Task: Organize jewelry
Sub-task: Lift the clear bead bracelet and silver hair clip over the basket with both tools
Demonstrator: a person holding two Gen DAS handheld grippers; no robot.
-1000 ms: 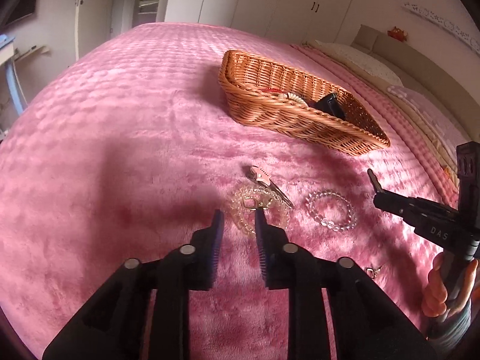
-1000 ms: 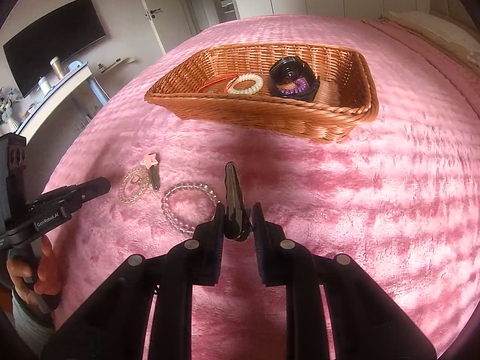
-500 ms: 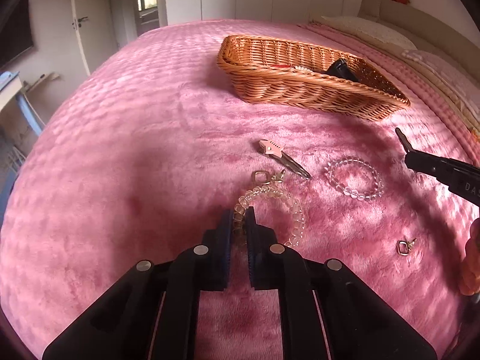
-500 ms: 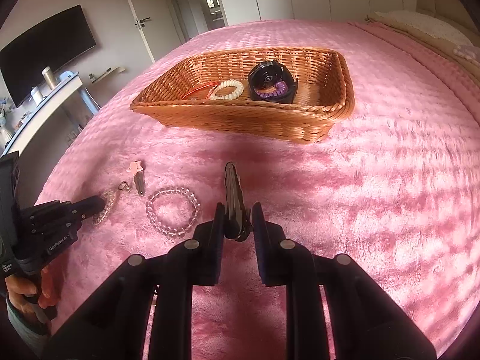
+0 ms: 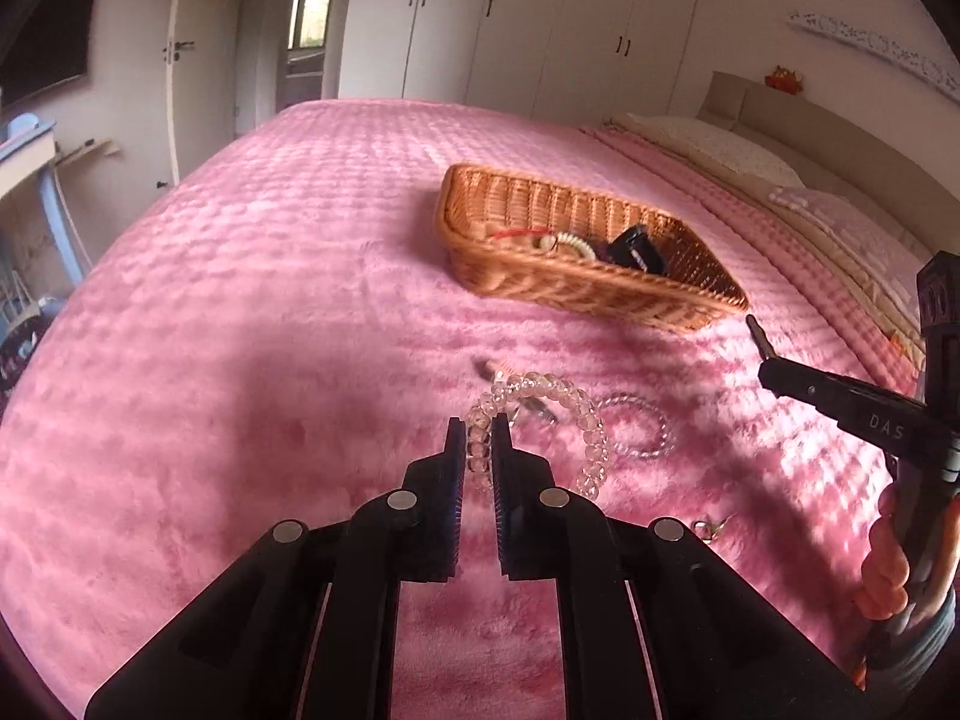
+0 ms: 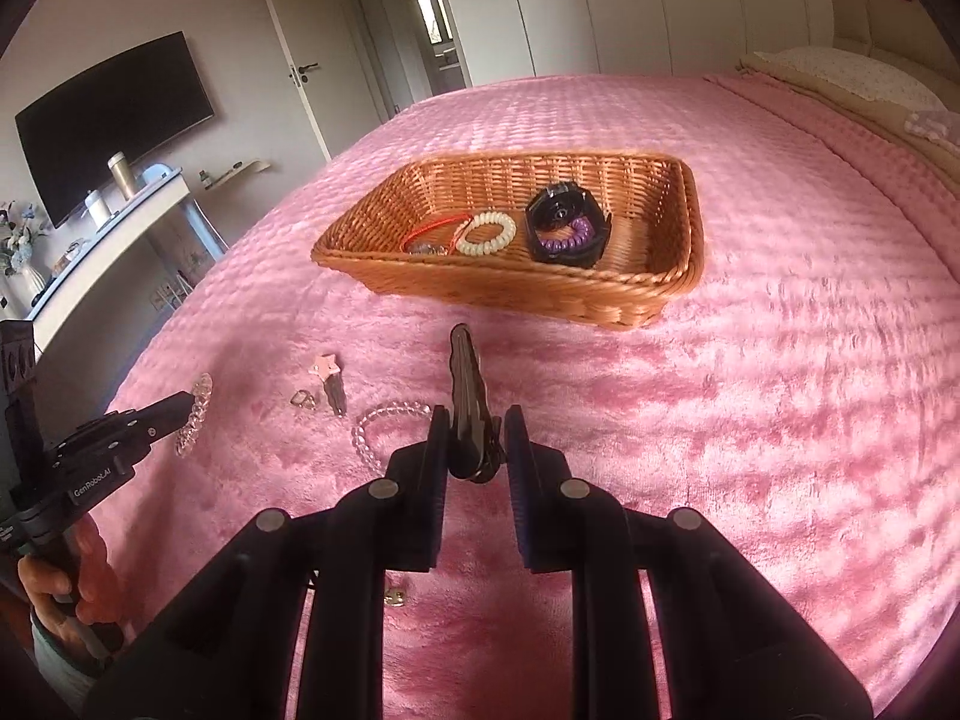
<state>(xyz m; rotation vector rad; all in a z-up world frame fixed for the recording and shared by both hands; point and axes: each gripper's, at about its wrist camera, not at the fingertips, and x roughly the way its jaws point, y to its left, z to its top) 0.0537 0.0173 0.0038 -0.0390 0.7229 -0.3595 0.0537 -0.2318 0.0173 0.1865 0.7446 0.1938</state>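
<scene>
My left gripper (image 5: pixel 478 429) is shut on a clear chunky bead bracelet (image 5: pixel 558 402) and holds it above the pink blanket; it also shows in the right wrist view (image 6: pixel 193 420). My right gripper (image 6: pixel 476 420) is shut on a dark hair clip (image 6: pixel 467 381) that points toward the wicker basket (image 6: pixel 606 300). The basket (image 5: pixel 540 288) holds a white coil band (image 6: pixel 486 234), a red cord, and a black box with a purple coil (image 6: pixel 567 228). A second clear bead bracelet (image 6: pixel 384 423), a pink star hair clip (image 6: pixel 330 384) and a small clasp (image 6: pixel 303 399) lie on the blanket.
A small metal clasp (image 5: pixel 711 528) lies on the blanket near my left gripper. Pillows (image 5: pixel 720 150) and a headboard are at the right. A white desk (image 6: pixel 108 222) and a wall TV (image 6: pixel 114 114) stand left of the bed.
My left gripper closed on the chunky bead bracelet and lifted it off the blanket. My right gripper stays shut on the hair clip and has moved a little closer to the basket.
</scene>
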